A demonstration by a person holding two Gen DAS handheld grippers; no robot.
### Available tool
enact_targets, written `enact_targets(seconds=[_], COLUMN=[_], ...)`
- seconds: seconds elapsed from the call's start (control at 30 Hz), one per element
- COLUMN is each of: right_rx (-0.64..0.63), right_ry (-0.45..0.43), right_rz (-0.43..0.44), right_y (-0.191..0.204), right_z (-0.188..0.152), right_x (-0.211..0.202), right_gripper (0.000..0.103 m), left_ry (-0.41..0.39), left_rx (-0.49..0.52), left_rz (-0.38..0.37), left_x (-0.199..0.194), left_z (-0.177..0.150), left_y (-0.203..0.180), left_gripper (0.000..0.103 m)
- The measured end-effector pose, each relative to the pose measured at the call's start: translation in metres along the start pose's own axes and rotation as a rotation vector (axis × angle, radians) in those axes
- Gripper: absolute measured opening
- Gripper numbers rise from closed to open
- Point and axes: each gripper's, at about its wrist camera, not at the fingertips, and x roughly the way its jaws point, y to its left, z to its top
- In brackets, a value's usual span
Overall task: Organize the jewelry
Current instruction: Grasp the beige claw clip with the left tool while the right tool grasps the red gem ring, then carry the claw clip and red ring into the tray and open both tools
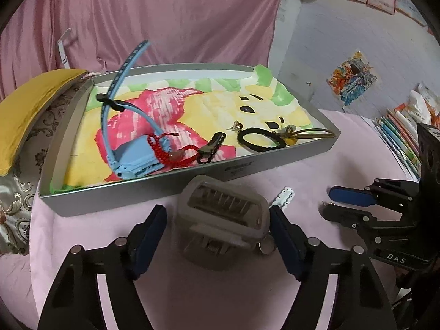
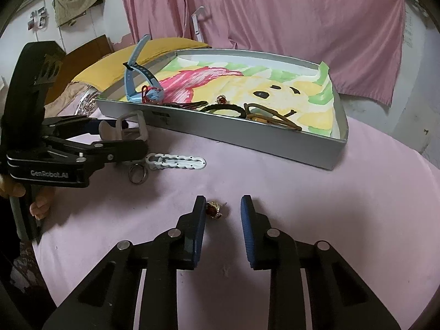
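A grey tray lined with a cartoon cloth holds a blue watch, a red bead bracelet, a dark hair clip, a black hair tie, a brown cord and a small earring. My left gripper is open around a beige claw clip on the pink table. My right gripper is open, with a red-stone earring beside its left finger.
A white hair clip and a metal ring lie on the pink tablecloth. A yellow cushion sits left of the tray. Books are stacked at the right. Pink curtains hang behind.
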Motion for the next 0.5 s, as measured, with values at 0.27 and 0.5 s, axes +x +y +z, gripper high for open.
enact_targets(seconds=[0.27,0.5], right_rx=[-0.043,-0.022], right_ry=[0.005,-0.035], right_rz=[-0.009,0.014], right_y=[0.0033,0.0013], right_z=[-0.0009,-0.0015], right_x=[0.0003,-0.0076], right_gripper=[0.01,0.01], left_ry=[0.03,0.011], left_rx=[0.012,-0.048], left_rz=[0.011,-0.002], left_x=[0.004,-0.0018], left_z=[0.0022,-0.0045], left_y=[-0.0051,0.0015], left_gripper=[0.066,0.065])
